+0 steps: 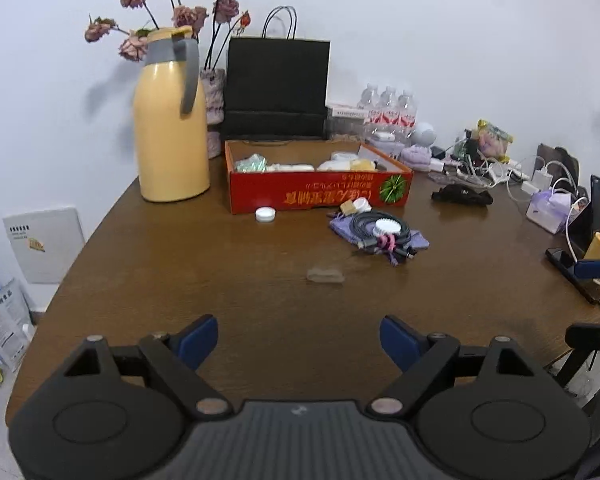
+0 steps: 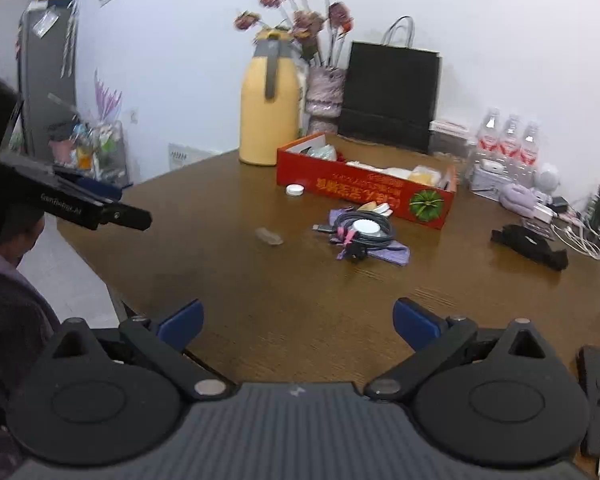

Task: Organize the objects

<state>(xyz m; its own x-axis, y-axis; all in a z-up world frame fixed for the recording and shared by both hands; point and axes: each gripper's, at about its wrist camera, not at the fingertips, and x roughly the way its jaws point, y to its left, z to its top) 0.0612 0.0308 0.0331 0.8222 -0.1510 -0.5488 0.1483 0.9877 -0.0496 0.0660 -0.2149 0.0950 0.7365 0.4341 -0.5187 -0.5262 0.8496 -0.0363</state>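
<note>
The brown wooden counter [image 1: 228,280] carries a yellow jug [image 1: 170,120] and a red box [image 1: 320,190]. A white cap [image 1: 265,214] lies before the box. A coiled cable [image 1: 380,232] rests on a purple cloth [image 1: 418,240].

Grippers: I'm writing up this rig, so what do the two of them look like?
Alike: the left gripper and right gripper each have black linkage arms with silver pivot pins, round black discs either side, a ribbed grey centre body and blue finger pads.

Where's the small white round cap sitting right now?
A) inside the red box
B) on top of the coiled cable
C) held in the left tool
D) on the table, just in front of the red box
D: the white cap lies on the bare table just in front of the red box, outside its front wall; both the left tool and the right tool are open and empty.
</note>
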